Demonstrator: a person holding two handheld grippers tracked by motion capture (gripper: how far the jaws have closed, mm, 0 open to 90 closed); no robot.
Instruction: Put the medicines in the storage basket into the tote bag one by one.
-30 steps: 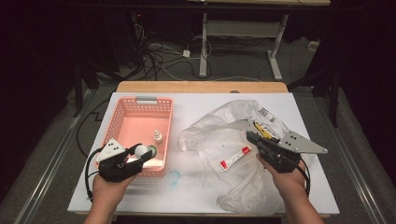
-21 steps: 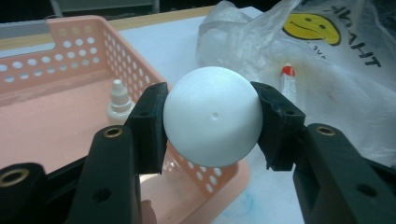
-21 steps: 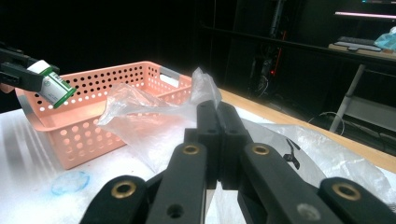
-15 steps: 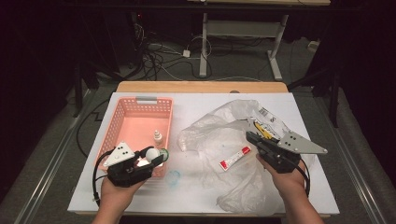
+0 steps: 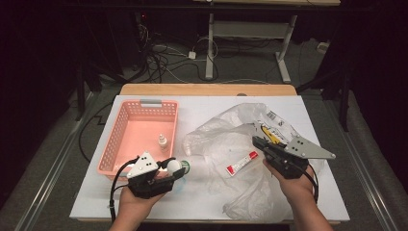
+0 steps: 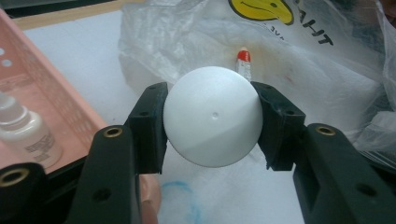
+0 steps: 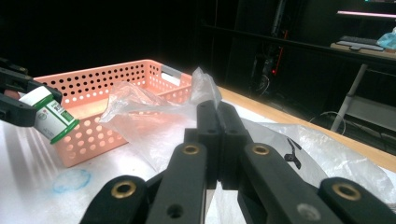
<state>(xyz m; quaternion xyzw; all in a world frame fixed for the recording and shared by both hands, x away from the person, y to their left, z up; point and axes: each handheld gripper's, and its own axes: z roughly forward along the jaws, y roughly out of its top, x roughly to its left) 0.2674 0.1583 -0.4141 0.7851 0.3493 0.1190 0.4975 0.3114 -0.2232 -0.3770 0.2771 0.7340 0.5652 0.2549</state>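
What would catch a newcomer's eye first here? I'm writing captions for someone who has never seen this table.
Probably the pink basket at the table's left, with a small dropper bottle standing inside. Just in front of it, the left gripper clamps a white round-ended container. To the right sprawls a crumpled clear plastic bag, a fold of it pinched in the shut right gripper, with a red-and-white tube inside.

Your left claw (image 5: 175, 168) moved rightward across the lower left of the high view, carrying the white, green-capped bottle (image 5: 177, 167) with it. A second ago it sat over the near edge of the pink basket (image 5: 120, 139); it ended just past the basket's lower right corner, over bare bench (image 5: 202, 202), closer to the clear plastic bag (image 5: 226, 144).
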